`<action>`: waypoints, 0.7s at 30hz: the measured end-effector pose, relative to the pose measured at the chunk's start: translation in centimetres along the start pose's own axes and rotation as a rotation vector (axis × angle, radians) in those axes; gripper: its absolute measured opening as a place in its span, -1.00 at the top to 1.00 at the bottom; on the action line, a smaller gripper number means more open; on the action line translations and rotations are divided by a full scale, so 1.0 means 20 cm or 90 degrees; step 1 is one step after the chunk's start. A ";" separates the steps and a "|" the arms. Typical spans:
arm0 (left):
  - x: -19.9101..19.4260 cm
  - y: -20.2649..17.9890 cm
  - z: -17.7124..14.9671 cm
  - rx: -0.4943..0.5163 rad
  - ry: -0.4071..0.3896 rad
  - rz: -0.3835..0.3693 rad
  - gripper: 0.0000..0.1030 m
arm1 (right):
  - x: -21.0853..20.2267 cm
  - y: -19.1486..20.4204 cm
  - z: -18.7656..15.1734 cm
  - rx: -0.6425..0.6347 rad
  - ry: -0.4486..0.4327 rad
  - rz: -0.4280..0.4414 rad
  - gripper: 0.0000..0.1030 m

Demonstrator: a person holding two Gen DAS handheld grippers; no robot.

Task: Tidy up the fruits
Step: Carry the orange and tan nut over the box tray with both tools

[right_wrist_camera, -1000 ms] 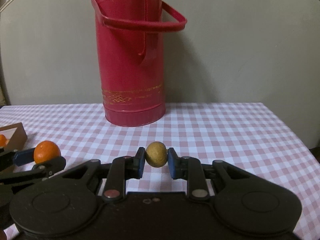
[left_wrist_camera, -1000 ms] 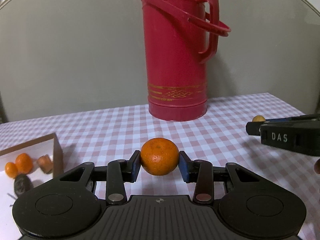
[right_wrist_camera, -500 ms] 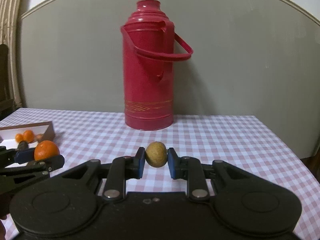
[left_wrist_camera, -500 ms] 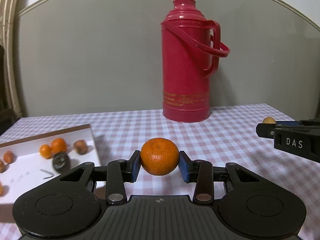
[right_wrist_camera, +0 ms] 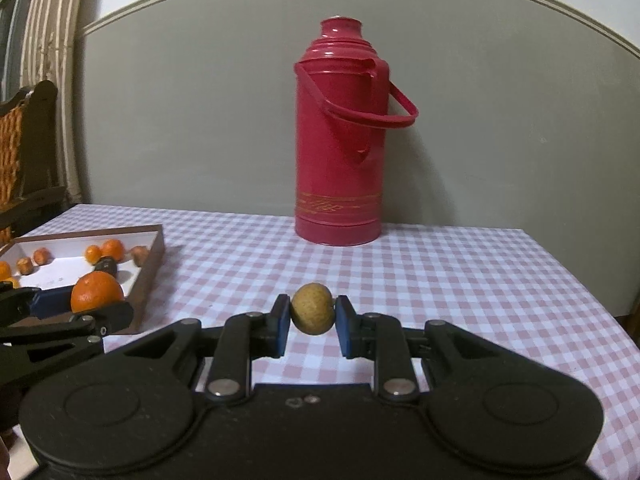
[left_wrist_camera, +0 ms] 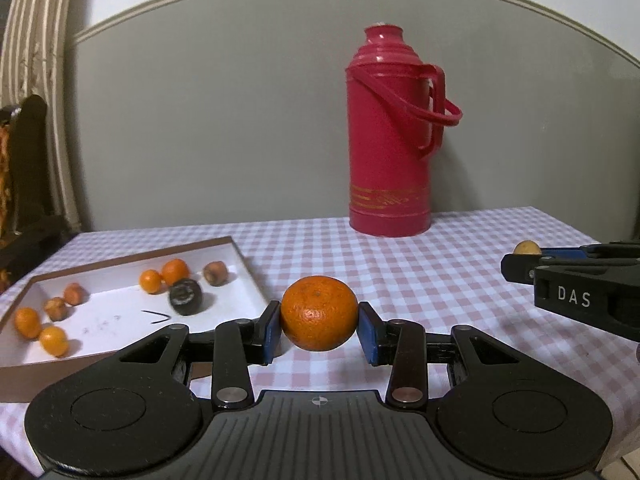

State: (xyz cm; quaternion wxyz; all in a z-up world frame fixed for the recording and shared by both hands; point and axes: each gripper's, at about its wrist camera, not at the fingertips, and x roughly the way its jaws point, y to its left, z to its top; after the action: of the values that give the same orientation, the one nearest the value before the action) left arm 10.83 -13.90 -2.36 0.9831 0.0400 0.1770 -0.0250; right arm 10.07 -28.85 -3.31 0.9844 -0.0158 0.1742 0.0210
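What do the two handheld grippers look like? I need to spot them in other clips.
Both match: the left gripper and the right gripper have matte black bodies with two round discs, black linkage arms on silver pivot pins, and blue pads. The left has a ribbed top plate; the right shows white "DAS" lettering on its side. No cables or sleeves show.

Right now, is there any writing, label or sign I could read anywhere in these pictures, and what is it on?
"DAS": white capitals on the black side of the right claw, seen in the left wrist view.
Gold band on the red thermos: a pattern, no letters I can make out.
Faint dark marks on the white floor of the box: too small to read.
A small crosshair sign sits on the left claw's body.
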 end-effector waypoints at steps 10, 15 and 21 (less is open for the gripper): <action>-0.17 0.12 -0.04 -0.005 -0.018 0.035 0.22 | -0.09 0.20 0.02 -0.042 -0.020 0.058 0.70; -0.23 0.21 -0.05 -0.008 -0.024 0.055 0.22 | -0.12 0.31 0.04 -0.069 -0.030 0.088 0.70; -0.28 0.34 -0.05 -0.014 -0.032 0.085 0.22 | -0.11 0.39 0.07 -0.081 -0.035 0.106 0.70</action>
State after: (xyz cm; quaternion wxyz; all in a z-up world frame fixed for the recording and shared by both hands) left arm 5.73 -6.87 -0.97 0.9871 0.0406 0.1493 0.0416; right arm 8.04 -21.03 -1.47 0.9806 -0.0631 0.1462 0.1139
